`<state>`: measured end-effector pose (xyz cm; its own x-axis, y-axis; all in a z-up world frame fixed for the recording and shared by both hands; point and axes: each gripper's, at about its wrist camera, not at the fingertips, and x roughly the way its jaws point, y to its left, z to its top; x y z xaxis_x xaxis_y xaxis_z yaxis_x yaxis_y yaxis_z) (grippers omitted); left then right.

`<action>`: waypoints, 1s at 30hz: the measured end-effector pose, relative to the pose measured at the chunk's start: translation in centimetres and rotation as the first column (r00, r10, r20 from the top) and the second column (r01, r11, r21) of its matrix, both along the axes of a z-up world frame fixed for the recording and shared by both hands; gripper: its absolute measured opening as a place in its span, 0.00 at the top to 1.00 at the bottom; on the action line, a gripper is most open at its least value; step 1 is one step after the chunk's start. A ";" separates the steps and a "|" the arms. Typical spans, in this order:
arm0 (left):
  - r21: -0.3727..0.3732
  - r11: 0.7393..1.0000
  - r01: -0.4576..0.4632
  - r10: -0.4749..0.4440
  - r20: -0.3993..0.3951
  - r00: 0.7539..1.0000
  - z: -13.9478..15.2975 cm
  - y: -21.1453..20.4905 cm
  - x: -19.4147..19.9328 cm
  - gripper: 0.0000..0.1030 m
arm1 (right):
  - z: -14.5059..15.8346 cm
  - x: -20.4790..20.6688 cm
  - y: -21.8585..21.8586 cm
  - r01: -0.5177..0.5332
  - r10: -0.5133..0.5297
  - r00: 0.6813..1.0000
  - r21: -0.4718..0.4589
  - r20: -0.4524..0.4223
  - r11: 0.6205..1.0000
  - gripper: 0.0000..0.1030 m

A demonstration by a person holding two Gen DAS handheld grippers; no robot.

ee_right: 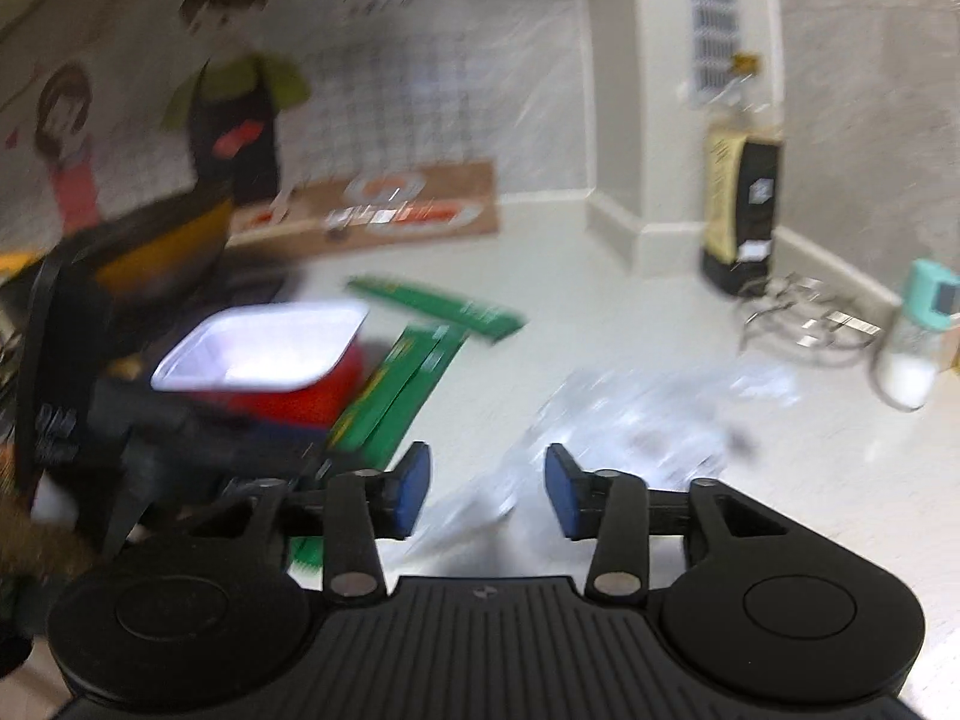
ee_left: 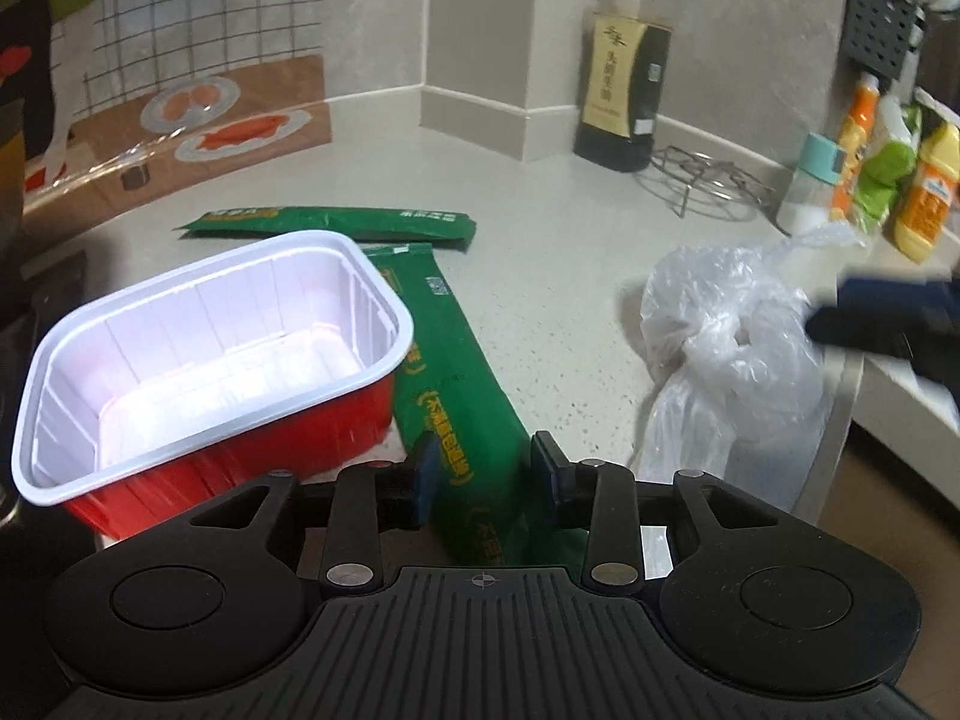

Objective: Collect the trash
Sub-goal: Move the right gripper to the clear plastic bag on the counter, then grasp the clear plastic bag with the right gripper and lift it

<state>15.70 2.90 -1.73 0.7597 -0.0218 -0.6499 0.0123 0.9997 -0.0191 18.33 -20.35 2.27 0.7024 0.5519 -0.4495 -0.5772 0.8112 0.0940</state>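
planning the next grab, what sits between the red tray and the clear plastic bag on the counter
In the left wrist view, a long green wrapper lies between the red tray and the plastic bag; right of the wrapper, the counter is bare.

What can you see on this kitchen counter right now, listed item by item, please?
Food tray: one, red outside, white inside, empty, left side of the counter.
Green packets: two, long; one beside the tray, running between the left gripper's pads, the other lying behind the tray.
Plastic bag: one, clear, crumpled, at the counter's right edge.
Sauce bottle: one, dark, by the wall corner.
Wire stand: one, metal, beside the sauce bottle.
Shaker: one, clear with teal lid, right of the stand.
Squeeze bottles: several, orange, green and yellow, far right.
Counter: one, pale speckled.
Left gripper: open, blue pads.
Right gripper: open, blue pads, above the bag.
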 end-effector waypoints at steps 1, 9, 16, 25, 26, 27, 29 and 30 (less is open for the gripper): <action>0.006 1.000 0.012 -0.012 0.000 1.000 0.0 0.0 -0.1 0.63 | 0.0 0.2 0.0 0.040 -0.040 0.999 -0.008 0.027 0.999 0.53; -0.004 0.997 0.077 -0.077 -0.042 0.996 0.4 1.8 -3.7 0.65 | -2.0 1.8 -0.2 0.136 -0.135 0.990 0.012 -0.035 0.991 0.51; -0.124 0.988 0.086 -0.086 0.010 0.996 2.4 2.9 -5.3 0.68 | -3.2 1.7 0.9 0.162 -0.161 0.986 0.005 -0.038 0.987 0.46; 0.020 0.996 0.088 -0.087 -0.025 0.996 0.2 -0.1 -2.3 0.67 | -5.5 2.3 1.6 0.206 -0.204 0.975 0.013 -0.085 0.978 0.39; 0.016 0.996 0.086 -0.086 -0.020 0.996 0.1 0.0 -2.3 0.67 | -5.9 2.4 1.6 0.204 -0.201 0.974 0.020 -0.100 0.979 0.39; -0.002 0.996 0.084 -0.084 -0.018 0.996 0.2 0.3 -2.3 0.67 | -6.2 2.5 1.6 0.204 -0.200 0.973 0.023 -0.113 0.979 0.38; -0.028 0.996 0.080 -0.080 -0.015 0.997 0.1 0.7 -2.3 0.67 | -6.6 2.7 1.7 0.205 -0.200 0.971 0.025 -0.132 0.978 0.37; -0.035 0.996 0.078 -0.079 -0.016 0.997 0.0 0.8 -2.3 0.67 | -6.7 2.7 1.7 0.206 -0.200 0.970 0.031 -0.139 0.978 0.37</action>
